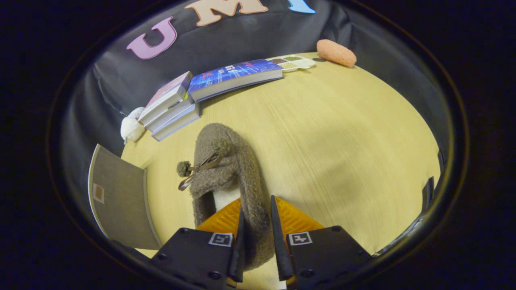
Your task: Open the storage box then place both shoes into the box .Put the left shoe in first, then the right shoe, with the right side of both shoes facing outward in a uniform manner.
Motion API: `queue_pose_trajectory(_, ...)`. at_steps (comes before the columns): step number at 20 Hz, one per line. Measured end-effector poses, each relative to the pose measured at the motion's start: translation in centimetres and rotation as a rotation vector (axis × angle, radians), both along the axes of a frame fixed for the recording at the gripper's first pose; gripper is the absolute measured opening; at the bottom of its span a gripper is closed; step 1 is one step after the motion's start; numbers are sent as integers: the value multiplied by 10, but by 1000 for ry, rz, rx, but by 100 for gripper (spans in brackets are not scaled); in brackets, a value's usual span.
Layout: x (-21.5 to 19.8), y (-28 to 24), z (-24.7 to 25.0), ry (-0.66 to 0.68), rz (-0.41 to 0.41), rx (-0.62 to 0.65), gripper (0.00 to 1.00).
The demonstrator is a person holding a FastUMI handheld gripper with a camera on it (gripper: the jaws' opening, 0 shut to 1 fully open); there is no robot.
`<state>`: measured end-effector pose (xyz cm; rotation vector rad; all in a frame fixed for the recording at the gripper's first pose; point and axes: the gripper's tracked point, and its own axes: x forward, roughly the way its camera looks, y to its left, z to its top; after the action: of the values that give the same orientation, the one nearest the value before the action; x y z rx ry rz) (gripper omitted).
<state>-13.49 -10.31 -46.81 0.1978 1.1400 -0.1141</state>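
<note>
gripper (256,217) at bottom of view, both fingers clenched on the right-hand side wall of the shoe (225,173); one finger sits inside the shoe opening, the other against the outer face of the wall. shoe: fuzzy grey-brown slipper w/ pale lining, toe pointing away from the fingers, a brown bow w/ two pompoms on the upper. it looks to lie on the wooden table (342,153), heel end between the fingers; cannot tell if the heel is lifted. grey-brown panel (121,197), prob. a flat side of the storage box, just left of the shoe at the table edge, w/ a small label patch. beyond the shoe: stack of books (171,106) w/ a large blue book (236,76) leaning on it; white fluffy item (131,127) beside the stack. farther back, small compartment tray (292,62) holding grains, and an orange sponge-like lump (336,52) near the table's far rim.
</note>
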Motion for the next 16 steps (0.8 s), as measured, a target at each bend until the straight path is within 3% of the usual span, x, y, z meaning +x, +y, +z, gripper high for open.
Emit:
queue_pose_trajectory(9,0,1,-1,-3,-3,-4,10)
queue_pose_trajectory(16,-3,4,2,23,-69,14,4)
